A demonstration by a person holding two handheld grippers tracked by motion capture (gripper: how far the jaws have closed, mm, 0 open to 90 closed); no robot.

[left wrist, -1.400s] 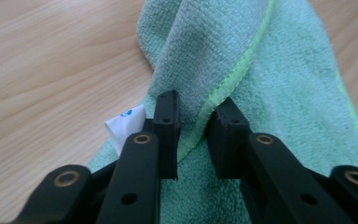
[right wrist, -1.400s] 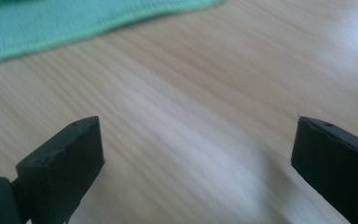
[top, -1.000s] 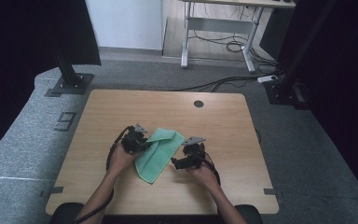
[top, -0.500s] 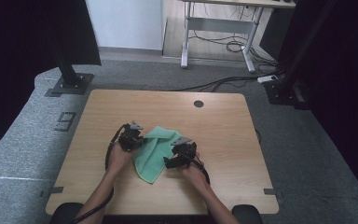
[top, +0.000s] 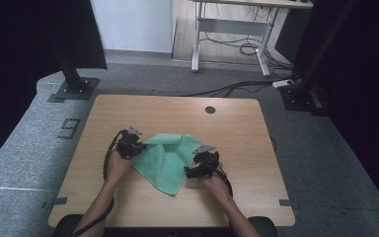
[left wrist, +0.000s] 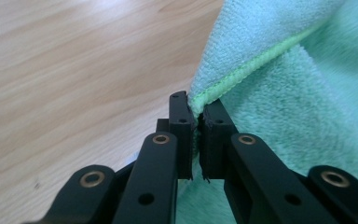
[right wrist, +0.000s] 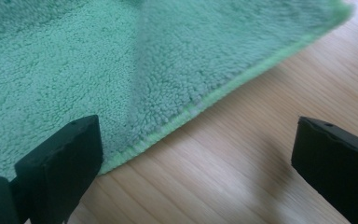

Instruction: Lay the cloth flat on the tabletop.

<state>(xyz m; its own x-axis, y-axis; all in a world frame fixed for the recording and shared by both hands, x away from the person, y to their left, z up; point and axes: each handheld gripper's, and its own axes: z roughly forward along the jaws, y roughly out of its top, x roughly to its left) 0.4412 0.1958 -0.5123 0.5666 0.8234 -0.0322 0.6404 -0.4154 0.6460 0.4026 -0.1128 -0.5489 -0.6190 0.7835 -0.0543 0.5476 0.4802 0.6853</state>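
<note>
The cloth [top: 167,160] is fluffy green microfibre with a stitched hem; the table [top: 237,133] is smooth, matt pale wood.

In the high view the table [top: 177,118] is evenly and softly lit, with no glare; both upper corners and the edge at 3 o'clock fall into near black. Brightest is the pale wall at 12 o'clock. The picture is slightly soft, and the table's edges bow a little. In the left gripper view the jaws and the cloth [left wrist: 279,93] hem are sharp, while the wood at 10 o'clock blurs. In the right gripper view the cloth edge is crisp at centre; 12 o'clock blurs, and a soft shadow lies on the wood at 4 o'clock.
</note>
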